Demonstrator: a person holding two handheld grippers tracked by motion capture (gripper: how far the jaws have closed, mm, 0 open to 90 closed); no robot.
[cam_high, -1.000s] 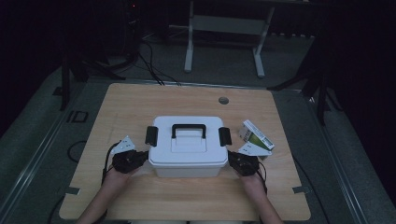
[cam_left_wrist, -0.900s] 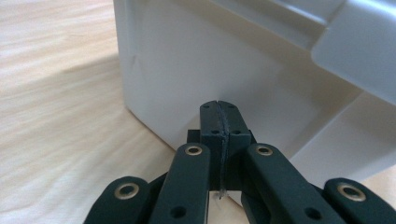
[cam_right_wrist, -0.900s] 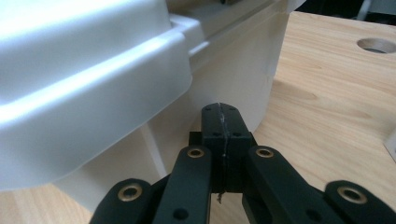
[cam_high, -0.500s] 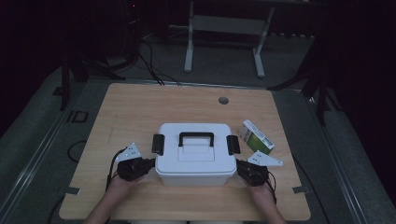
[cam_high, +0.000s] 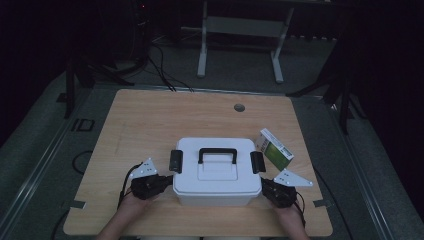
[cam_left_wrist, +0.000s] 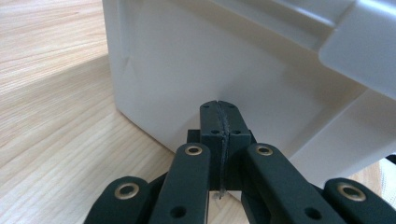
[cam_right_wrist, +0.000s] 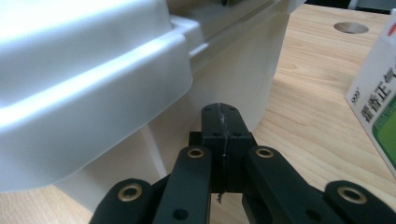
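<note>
White box (cam_high: 218, 172) slid nearer table (cam_high: 150, 120) front edge, both tools clenched empty, flanking it

A recording lab or test studio, not a home.

The wooden worktop (cam_high: 150, 120) stands alone on a grey carpet floor (cam_high: 45, 145), with a round cable hole (cam_high: 239, 107) in its top. The room around it is kept dark. Black cables (cam_high: 160, 70) run over the floor, the legs of black stands (cam_high: 75, 82) are placed beside the worktop, and a white metal frame (cam_high: 240, 45) is behind it.
</note>
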